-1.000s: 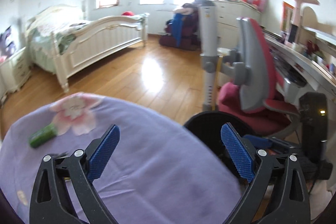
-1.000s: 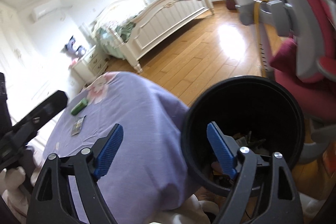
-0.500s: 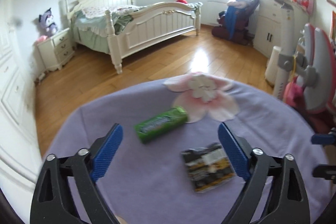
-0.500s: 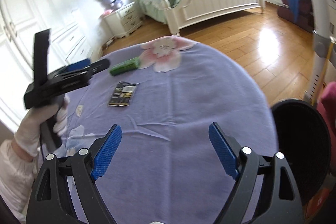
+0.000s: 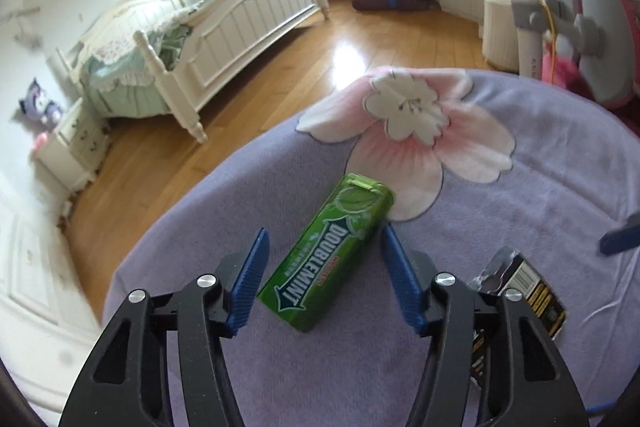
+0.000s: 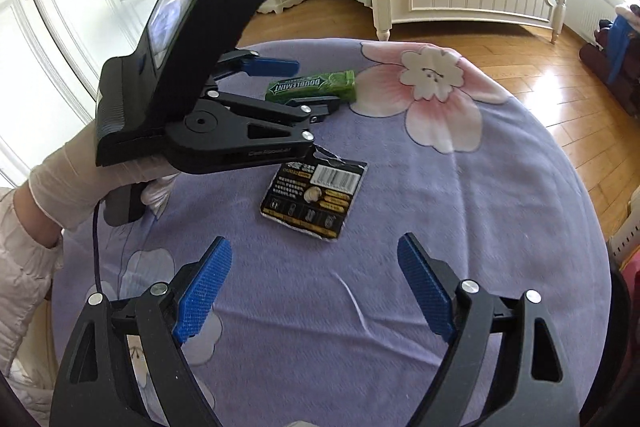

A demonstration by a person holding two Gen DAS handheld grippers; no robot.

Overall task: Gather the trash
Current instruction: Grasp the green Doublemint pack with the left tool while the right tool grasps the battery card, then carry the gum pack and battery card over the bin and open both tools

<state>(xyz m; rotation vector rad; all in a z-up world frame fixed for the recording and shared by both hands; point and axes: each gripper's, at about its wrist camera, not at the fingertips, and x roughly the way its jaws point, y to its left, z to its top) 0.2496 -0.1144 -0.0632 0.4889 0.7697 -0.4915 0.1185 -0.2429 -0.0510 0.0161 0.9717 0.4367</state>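
Purple cloth with pink flowers covers the desk [image 6: 460, 227]. Close by, the right tongs [image 6: 314, 285] hang wide and empty. Black wrapper [image 6: 316, 197] lies at 12 o'clock from them. Farther off, the left tongs [image 5: 324, 275] are closing around the green gum pack [image 5: 330, 253], not yet pinching; squeeze its long sides evenly. No bin shows here

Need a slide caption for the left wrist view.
Left gripper closing around green Doublemint gum pack on purple floral tablecloth.
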